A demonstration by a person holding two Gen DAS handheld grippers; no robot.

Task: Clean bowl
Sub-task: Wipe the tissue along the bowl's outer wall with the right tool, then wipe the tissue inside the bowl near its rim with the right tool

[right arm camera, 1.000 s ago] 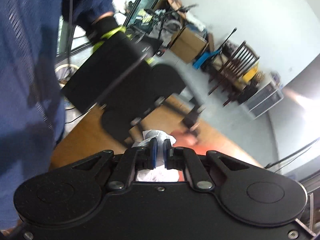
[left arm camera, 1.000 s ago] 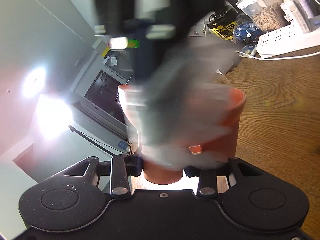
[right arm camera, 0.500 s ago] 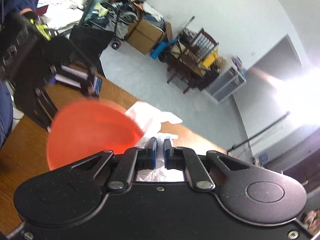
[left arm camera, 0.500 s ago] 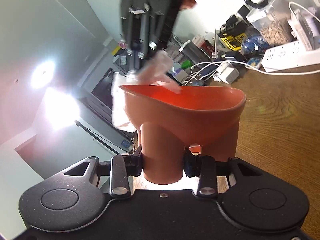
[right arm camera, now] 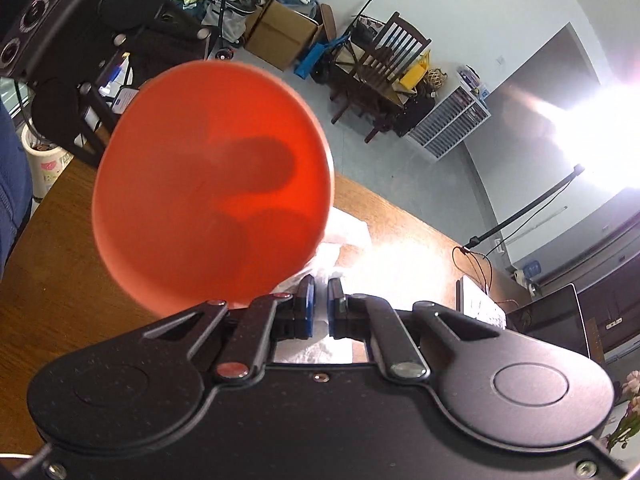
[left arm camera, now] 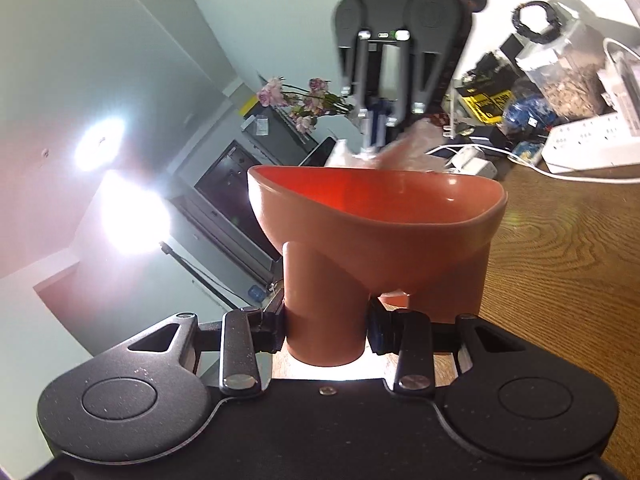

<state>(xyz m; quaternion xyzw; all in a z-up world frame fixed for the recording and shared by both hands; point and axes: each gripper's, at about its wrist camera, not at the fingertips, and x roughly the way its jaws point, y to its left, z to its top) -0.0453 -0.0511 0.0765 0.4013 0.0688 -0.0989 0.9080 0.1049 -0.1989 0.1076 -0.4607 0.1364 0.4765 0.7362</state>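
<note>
Orange bowl (left arm camera: pixel 376 216) raised above wooden table (left arm camera: pixel 560 264), one leg clamped in left gripper (left arm camera: pixel 326 330), second leg partly hidden at 3 o'clock, right gripper (right arm camera: pixel 320 304) clenched on crumpled white wipe (right arm camera: pixel 344 236), wipe mostly hidden behind bowl rim, blurred at 12 o'clock.

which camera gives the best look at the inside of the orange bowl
The right wrist view: the orange bowl opens toward that camera, showing its whole interior. The left wrist view shows mostly its outside and feet, with the left claw clamped on one foot, and just a strip inside.

The wipe (left arm camera: pixel 404 152) has left the bowl (left arm camera: pixel 372 216), now behind its rim.
</note>
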